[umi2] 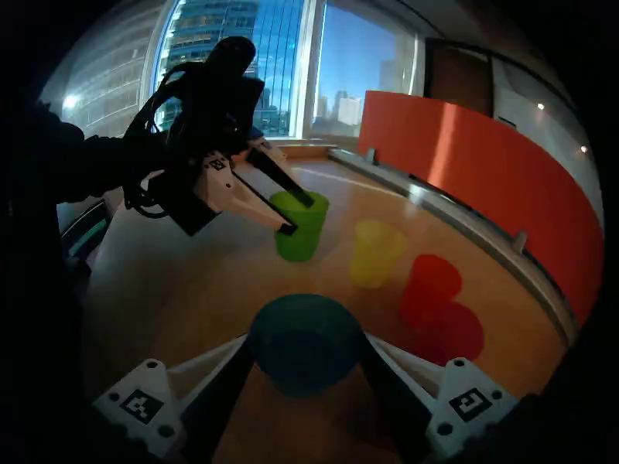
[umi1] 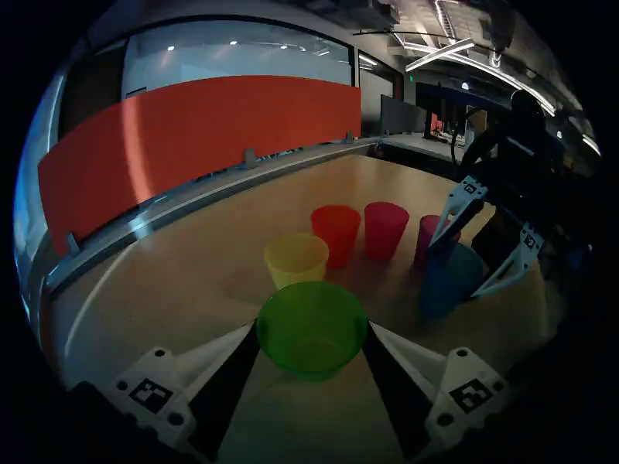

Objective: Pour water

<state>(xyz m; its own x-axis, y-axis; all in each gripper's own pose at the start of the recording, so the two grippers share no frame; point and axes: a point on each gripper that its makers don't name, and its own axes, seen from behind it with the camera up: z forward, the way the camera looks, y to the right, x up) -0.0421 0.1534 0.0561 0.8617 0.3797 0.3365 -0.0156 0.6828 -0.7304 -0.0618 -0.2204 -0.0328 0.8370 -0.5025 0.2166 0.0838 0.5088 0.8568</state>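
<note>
A translucent green cup (umi1: 312, 340) stands upright on the wooden table (umi1: 193, 278), and my left gripper (umi1: 312, 325) is shut on its sides. In the right gripper view the same green cup (umi2: 299, 240) sits in the left gripper (umi2: 302, 216), held by a dark-sleeved person. My right gripper (umi2: 306, 338) is shut on a blue cup (umi2: 304, 352), also upright. From the left gripper view, the blue cup (umi1: 445, 290) and right gripper (umi1: 456, 271) are to the right of the green cup, a short gap apart. I cannot make out water in either cup.
A yellow cup (umi1: 296, 261), an orange-red cup (umi1: 336, 233) and two magenta cups (umi1: 384, 229) (umi1: 425, 236) stand in a row beyond the green one. An orange partition (umi1: 201, 139) runs along the table's far edge. Windows (umi2: 255, 69) lie behind the person.
</note>
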